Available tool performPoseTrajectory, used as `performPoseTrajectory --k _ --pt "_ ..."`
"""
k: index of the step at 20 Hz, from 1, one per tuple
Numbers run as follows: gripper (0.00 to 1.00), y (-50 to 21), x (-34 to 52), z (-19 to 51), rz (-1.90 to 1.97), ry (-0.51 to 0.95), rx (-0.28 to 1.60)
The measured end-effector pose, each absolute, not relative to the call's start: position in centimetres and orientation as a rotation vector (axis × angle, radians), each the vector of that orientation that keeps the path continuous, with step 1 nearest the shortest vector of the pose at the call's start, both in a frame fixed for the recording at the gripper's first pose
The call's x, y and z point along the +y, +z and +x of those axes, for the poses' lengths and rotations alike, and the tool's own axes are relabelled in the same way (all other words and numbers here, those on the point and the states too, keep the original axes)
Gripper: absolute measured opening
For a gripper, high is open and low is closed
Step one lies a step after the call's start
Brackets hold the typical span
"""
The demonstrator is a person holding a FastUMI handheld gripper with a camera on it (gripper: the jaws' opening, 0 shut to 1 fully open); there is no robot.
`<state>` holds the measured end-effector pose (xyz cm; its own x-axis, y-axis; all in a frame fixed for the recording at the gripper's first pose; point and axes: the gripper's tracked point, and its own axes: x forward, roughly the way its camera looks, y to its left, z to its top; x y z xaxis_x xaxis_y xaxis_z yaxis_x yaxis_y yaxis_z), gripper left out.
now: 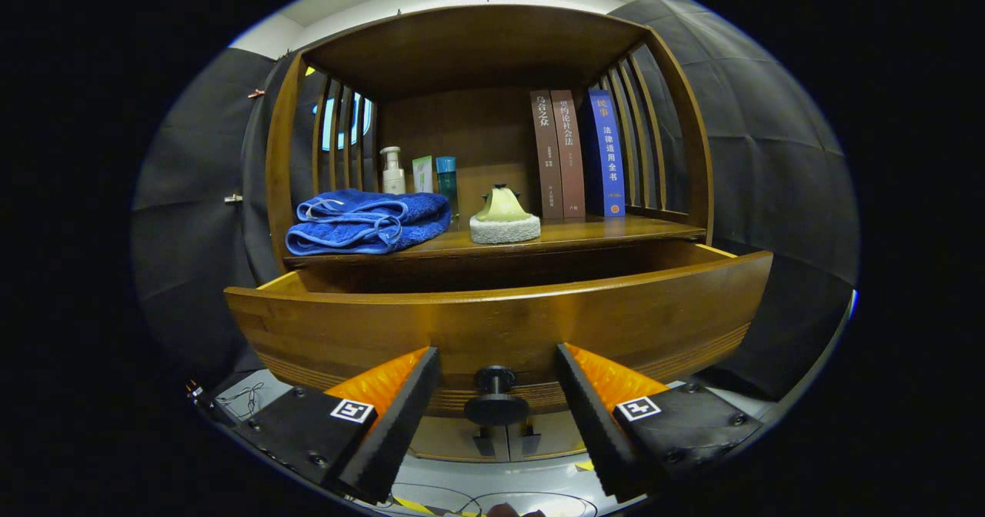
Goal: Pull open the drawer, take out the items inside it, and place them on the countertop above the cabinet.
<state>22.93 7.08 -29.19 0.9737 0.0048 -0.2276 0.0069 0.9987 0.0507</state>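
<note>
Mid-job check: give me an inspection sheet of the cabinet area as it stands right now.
Surface: wooden countertop above the drawer, already bearing items.
Job's things: curved-front wooden drawer stands pulled open; its inside is hidden behind the front panel. Its black round knob sits between the fingers, untouched.
Clutter: folded blue towel, yellow-green sponge on a white pad, white pump bottle, teal bottle, three upright books.
Grippers: black-and-orange gripper open, one finger each side of the knob.
Cables: thin wires on the floor beside the cabinet.
Surroundings: black cloth booth wall.
</note>
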Motion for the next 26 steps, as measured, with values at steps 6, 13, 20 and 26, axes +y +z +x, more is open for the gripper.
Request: performPoseTrajectory --k 6,13,20,26 --pt "0.99 -29.4 7.1 25.7 0.042 0.006 0.235" --pt "0.99 -29.7 7.2 28.0 0.003 0.004 0.255" --pt "0.99 -29.9 7.3 30.8 -0.001 -0.004 0.266" --pt "0.99 -30.9 7.7 31.2 0.003 -0.012 0.273"
